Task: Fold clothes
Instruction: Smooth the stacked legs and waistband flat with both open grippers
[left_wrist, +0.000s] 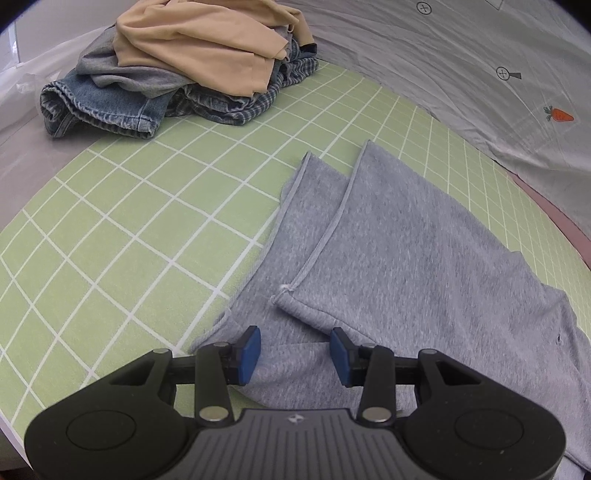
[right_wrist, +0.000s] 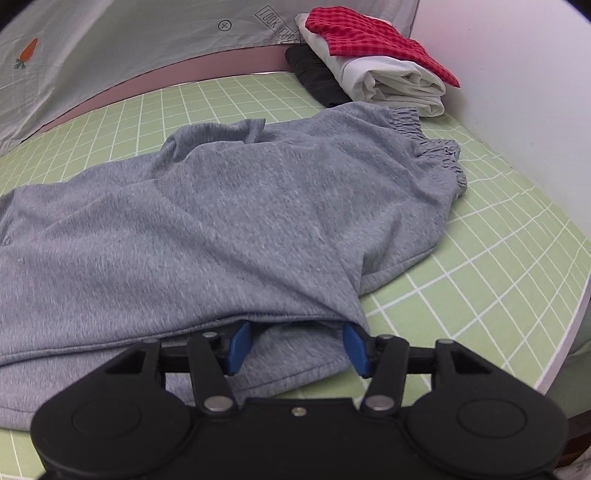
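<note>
two clothes piles flank grey trousers on green mat.

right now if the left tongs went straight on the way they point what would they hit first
Most likely the grey sweatpants spread on the green grid mat: the left tongs stand open, angled down over the fabric, though whether they already touch it is unclear.

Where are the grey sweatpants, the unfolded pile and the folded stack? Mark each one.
grey sweatpants (right_wrist: 229, 206): right wrist view, on the broad seat area.
unfolded pile (left_wrist: 199, 48): left wrist view, on the beige garment on top.
folded stack (right_wrist: 369, 40): right wrist view, on the red checked cloth on top.
</note>
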